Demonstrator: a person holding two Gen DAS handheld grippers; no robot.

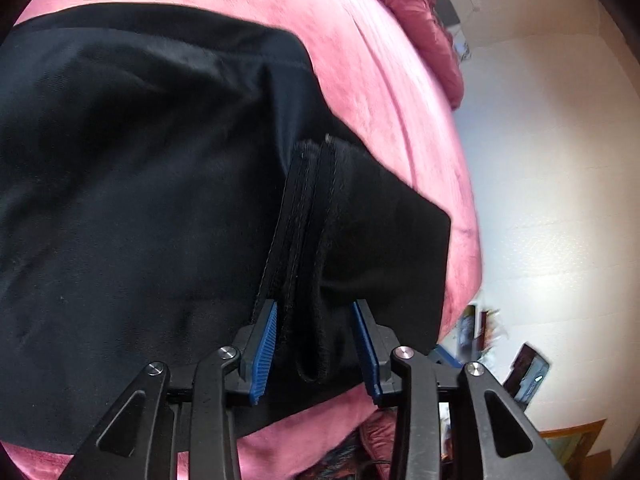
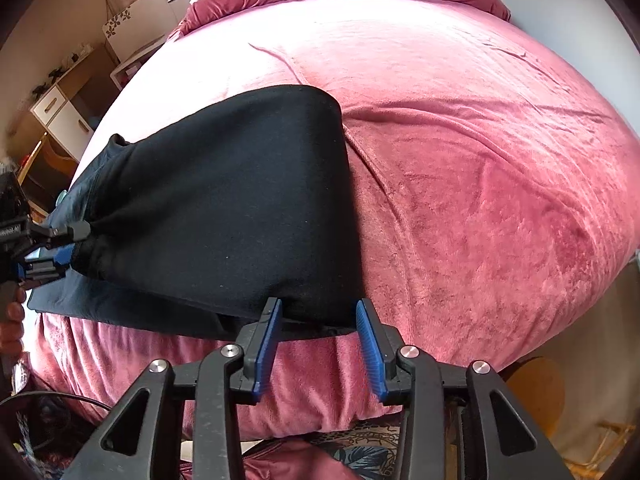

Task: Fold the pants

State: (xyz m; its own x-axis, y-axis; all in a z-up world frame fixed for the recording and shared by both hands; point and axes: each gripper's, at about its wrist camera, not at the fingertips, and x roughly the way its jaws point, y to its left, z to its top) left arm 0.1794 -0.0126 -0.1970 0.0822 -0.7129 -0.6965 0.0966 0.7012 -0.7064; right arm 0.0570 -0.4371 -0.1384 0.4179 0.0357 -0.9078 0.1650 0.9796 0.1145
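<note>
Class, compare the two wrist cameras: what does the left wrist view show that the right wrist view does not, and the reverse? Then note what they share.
Only the left wrist view shows the stitched cuff edges bunched between the open left gripper, with a pale wall behind.

Only the right wrist view shows the pants' rounded fold, a wooden cabinet with white drawers, the person's hand, and the open right gripper at the fabric's near edge.

Both show the black pants on the pink blanket.
</note>
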